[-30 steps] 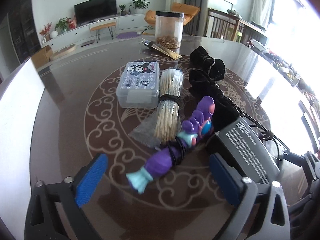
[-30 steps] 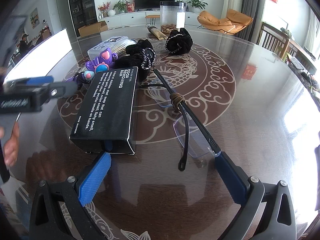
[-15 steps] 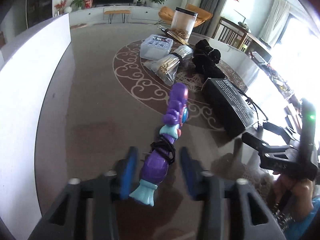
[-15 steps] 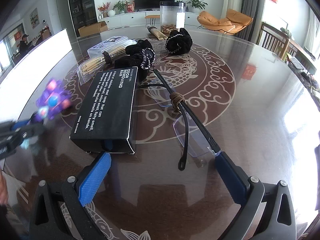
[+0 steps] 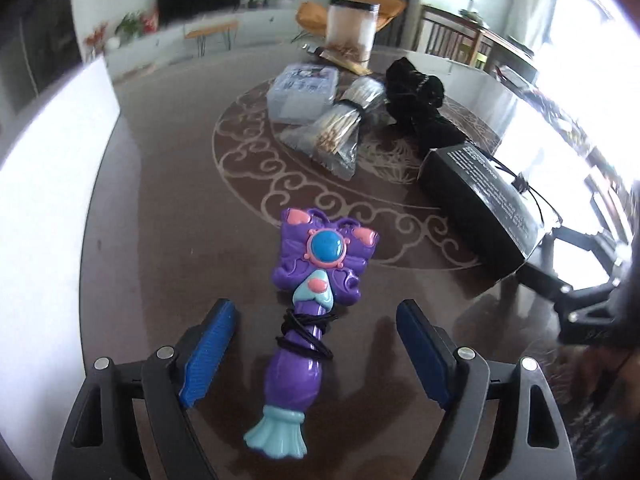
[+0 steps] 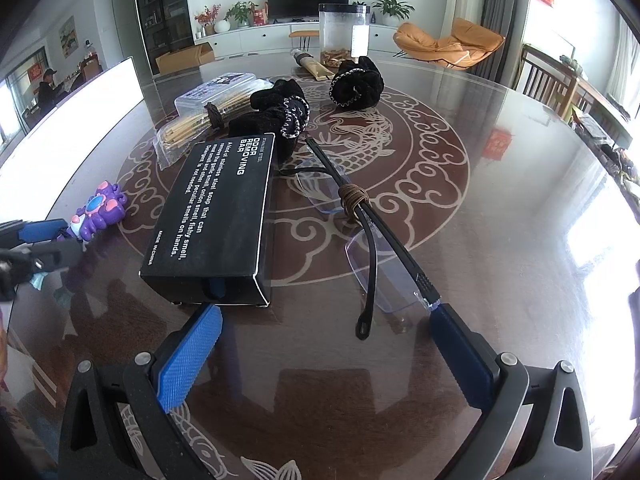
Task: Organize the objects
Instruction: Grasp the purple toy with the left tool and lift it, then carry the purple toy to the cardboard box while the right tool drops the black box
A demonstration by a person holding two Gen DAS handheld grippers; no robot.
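Observation:
A purple toy wand (image 5: 326, 252) with a blue gem and a black hair tie wound on its handle lies flat on the dark table (image 5: 160, 240). My left gripper (image 5: 316, 312) is open around the handle, and both blue pads (image 5: 208, 344) stand clear of it. The right wrist view shows the wand (image 6: 100, 208) at the far left with the left gripper (image 6: 40, 236) over its handle. My right gripper (image 6: 324, 314) is open with nothing between its fingers, just short of a black box (image 6: 212, 208) and a pair of glasses (image 6: 360, 208).
A bag of toothpicks (image 5: 340, 128), a clear plastic case (image 5: 304, 88), black scrunchies (image 5: 412, 84) and a clear jar (image 5: 352, 28) sit further back. The black box (image 5: 480, 196) lies to the right. A white panel (image 5: 48, 200) stands along the table's left side.
The left gripper closed on the wand, drew it out of the cluster toward the near left of the table, and now its pads stand apart from it. The right gripper has not moved.

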